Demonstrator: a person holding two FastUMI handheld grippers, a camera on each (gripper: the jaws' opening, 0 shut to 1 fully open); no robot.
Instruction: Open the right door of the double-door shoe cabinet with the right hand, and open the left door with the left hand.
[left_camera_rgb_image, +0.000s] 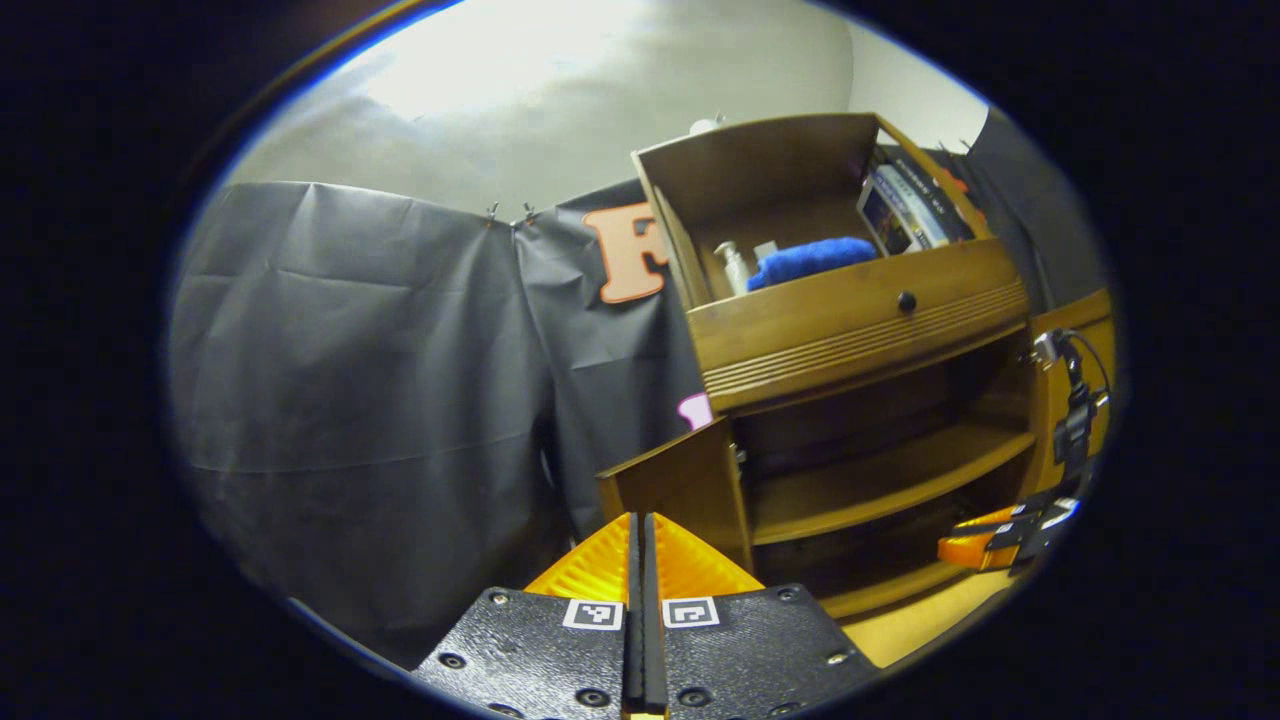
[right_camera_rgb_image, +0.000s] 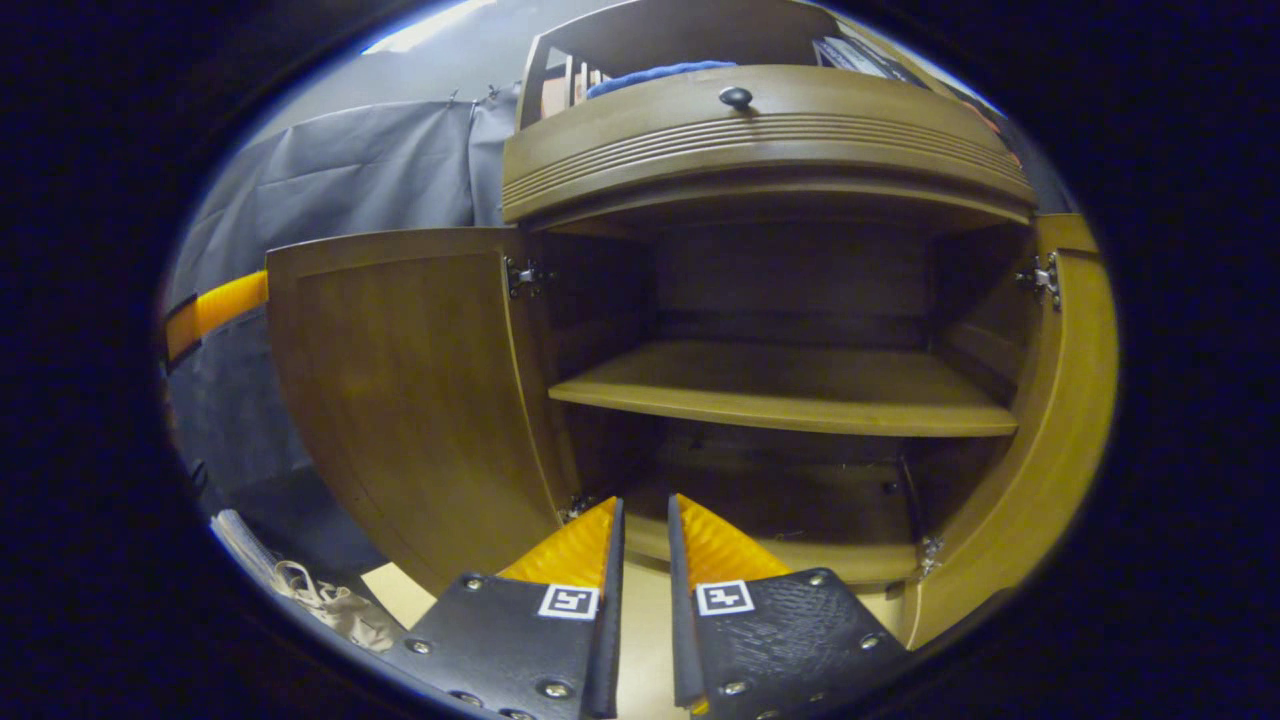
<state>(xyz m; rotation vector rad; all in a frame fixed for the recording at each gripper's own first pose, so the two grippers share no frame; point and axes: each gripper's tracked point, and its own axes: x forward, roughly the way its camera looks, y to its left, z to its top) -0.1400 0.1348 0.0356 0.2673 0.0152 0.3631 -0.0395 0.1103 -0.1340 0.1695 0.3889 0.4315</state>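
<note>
Left hand-held gripper (left_camera_rgb_image: 640, 545), fingers pressed together on nothing, sits just before the left door (left_camera_rgb_image: 685, 480) of the shoe cabinet (left_camera_rgb_image: 860, 330). Right hand-held gripper (right_camera_rgb_image: 645, 535), fingers slightly spread and empty, faces the cabinet's shelf (right_camera_rgb_image: 790, 390). Both doors, the right door (right_camera_rgb_image: 1060, 420) included, stand swung wide, their edges free; the task appears done.

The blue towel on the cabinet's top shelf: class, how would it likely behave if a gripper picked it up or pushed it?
The blue towel looks plush and loosely rolled, so probably floppy and light, sagging when lifted. Pushed, it would likely bunch up or unroll, possibly nudging the small bottle beside it.
</note>
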